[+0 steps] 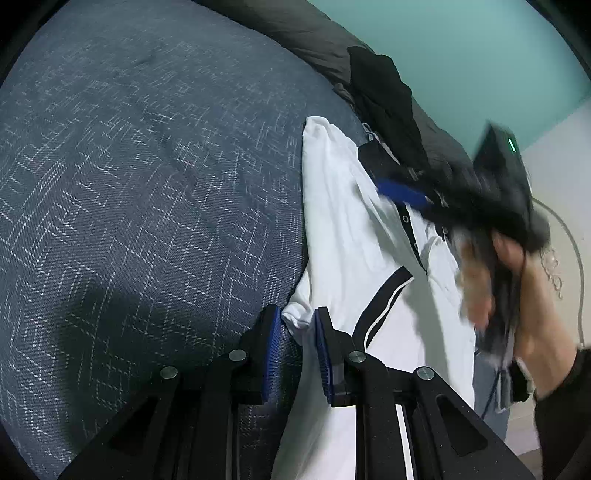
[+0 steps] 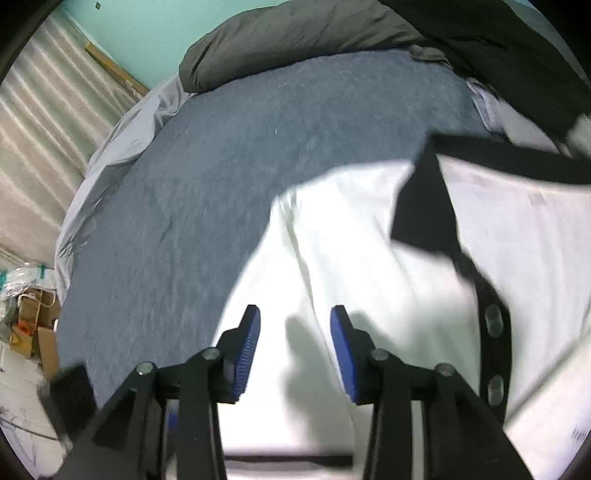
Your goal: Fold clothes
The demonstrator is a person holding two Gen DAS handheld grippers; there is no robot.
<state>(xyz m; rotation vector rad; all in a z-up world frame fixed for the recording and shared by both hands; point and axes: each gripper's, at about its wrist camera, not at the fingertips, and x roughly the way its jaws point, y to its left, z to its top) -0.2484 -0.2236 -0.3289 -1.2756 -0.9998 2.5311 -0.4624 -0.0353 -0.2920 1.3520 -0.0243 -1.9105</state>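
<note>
Currently mid-fold on the shirt; the fold is not finished.

- Far left: blue patterned bedspread (image 1: 129,184) is serving as the work surface, bare on that side.
- Left gripper (image 1: 295,332): I am seeing it clenching a bunched bit of the white shirt's (image 1: 343,240) edge, the cloth sitting between the blue pads. I am reading this as an anchoring hold.
- Centre: the shirt is lying on the bedspread along its right side, black collar (image 2: 424,206) and buttoned placket (image 2: 495,332) facing up. A black garment (image 1: 384,88) and a dark duvet (image 1: 303,29) are piled beyond it.
- Right gripper (image 2: 295,325): it is hanging released over the white cloth, jaws apart, nothing between them. Its view is smeared, so how close it is to the fabric I cannot tell.
- Far right: the person's hand (image 1: 517,295) is carrying that gripper, blurred.

Judgement: the right side is looking for a fresh hold. The next move is calling for lowering onto a shirt edge or shoulder, pinching one layer cleanly, then carrying it across while the left is keeping its corner pinned, so the body is not dragging.
</note>
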